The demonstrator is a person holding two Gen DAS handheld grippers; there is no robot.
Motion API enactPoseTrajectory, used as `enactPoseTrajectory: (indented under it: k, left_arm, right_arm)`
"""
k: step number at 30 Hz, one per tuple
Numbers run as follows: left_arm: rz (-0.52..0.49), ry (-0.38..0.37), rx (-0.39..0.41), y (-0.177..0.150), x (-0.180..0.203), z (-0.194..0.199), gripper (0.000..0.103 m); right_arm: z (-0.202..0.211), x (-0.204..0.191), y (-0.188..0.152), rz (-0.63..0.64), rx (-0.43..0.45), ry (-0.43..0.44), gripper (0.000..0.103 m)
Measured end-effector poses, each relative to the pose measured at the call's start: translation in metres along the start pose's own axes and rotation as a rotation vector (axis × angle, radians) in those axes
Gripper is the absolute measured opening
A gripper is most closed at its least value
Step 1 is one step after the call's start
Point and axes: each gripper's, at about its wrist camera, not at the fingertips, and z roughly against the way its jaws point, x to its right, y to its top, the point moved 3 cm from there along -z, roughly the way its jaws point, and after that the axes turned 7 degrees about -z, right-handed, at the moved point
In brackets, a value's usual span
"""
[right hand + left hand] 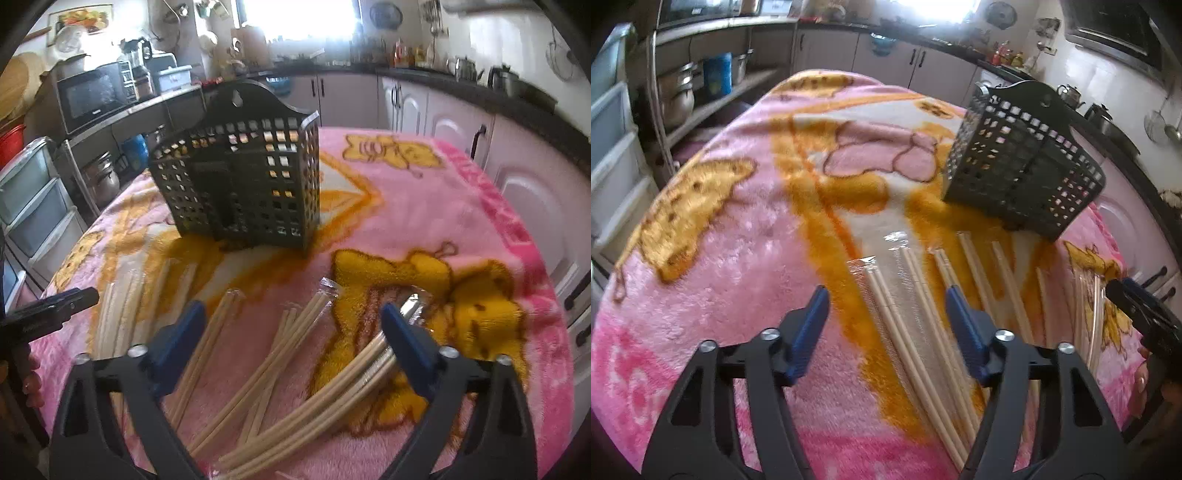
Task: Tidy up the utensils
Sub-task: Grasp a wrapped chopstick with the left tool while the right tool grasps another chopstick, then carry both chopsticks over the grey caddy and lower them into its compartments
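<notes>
Left tongs (886,325) and right tongs (291,347) both hang spread wide, pinching nothing, above the wrapped chopstick pairs (258,365). About six pairs lie on the pink blanket (424,206) covering the bench, fanned out just in front of one dark perforated holder (240,184) standing upright.

We counted one basket (240,184) at twelve o'clock on one blanket (424,221). Chopstick pairs (266,354) in clear sleeves lay at six o'clock; we made out about six, though blur kept us from an exact count. Two grippers were there, left (886,332) and right (291,347).
</notes>
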Motion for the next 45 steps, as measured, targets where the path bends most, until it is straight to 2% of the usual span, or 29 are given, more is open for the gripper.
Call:
enactPoseTrajectory:
  k: [5,12,16,19,20,22,24,25,31,38,45]
  left_arm:
    - [0.037,-0.007,-0.042,-0.002,-0.013,-0.014,0.049]
    - [0.081,-0.036,-0.075,0.007,-0.02,-0.025,0.043]
    - [0.087,-0.019,-0.085,0.013,-0.019,-0.032,0.034]
    - [0.061,0.001,-0.096,0.016,-0.015,-0.034,0.022]
    - [0.053,0.002,-0.098,0.016,-0.014,-0.035,0.018]
    - [0.047,-0.002,-0.099,0.018,-0.015,-0.036,0.014]
    - [0.046,-0.017,-0.099,0.02,-0.015,-0.036,0.011]
    - [0.042,-0.025,-0.095,0.021,-0.015,-0.035,0.003]
    - [0.026,-0.08,-0.047,0.029,-0.007,-0.021,0.002]
    - [-0.036,-0.114,0.079,0.053,0.01,0.021,0.001]
    - [-0.077,-0.128,0.166,0.079,0.026,0.051,0.001]
  right_arm:
    - [-0.031,0.012,0.005,-0.06,-0.089,0.007,0.076]
    - [-0.06,0.027,0.009,-0.168,-0.185,0.046,0.057]
    - [-0.066,0.03,0.016,-0.197,-0.201,0.069,0.036]
    - [-0.069,0.034,0.019,-0.213,-0.217,0.09,0.022]
    - [-0.069,0.035,0.02,-0.217,-0.222,0.101,0.02]
    - [-0.069,0.035,0.021,-0.221,-0.225,0.122,0.015]
    - [-0.066,0.035,0.023,-0.218,-0.219,0.14,0.011]
    - [-0.064,0.035,0.025,-0.215,-0.216,0.145,0.01]
    - [-0.042,0.027,0.034,-0.178,-0.169,0.19,0.008]
    - [-0.002,0.004,0.048,-0.083,-0.073,0.233,0.008]
    - [0.039,-0.017,0.06,-0.005,0.022,0.266,0.007]
